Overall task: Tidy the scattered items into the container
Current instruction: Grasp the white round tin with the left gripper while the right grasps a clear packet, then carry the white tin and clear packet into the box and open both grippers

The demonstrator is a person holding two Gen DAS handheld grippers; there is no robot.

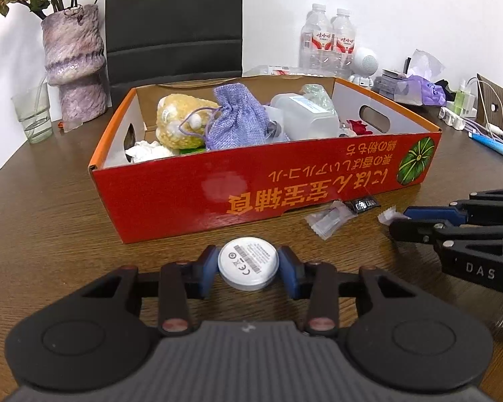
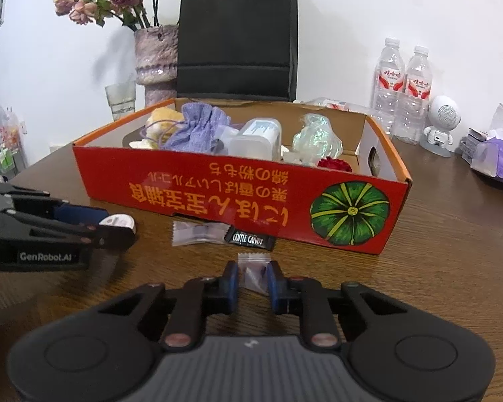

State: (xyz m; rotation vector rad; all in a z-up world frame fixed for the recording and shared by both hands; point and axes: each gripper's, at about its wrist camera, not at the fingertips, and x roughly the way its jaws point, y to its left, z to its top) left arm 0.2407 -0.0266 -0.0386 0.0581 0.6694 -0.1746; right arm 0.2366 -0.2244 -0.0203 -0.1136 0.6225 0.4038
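In front of the red cardboard box [image 1: 198,194], left claw [image 1: 248,268] clamps a round white plastic puck [image 1: 248,263] just off the worktop [image 1: 50,227]. Right claw [image 2: 253,279], partly open, straddles a small clear-wrapped candy [image 2: 251,268]; best close squarely, then lift both over the box wall.

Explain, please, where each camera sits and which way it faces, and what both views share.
Left wrist: sits on the left gripper, facing the red box; its own fingers hold a white round disc; the right gripper enters from the right.
Right wrist: sits on the right gripper, facing the same box from further right; its fingers straddle a clear candy wrapper; the left gripper enters from the left.
Shared: box, black coffee candy, vase, water bottles.
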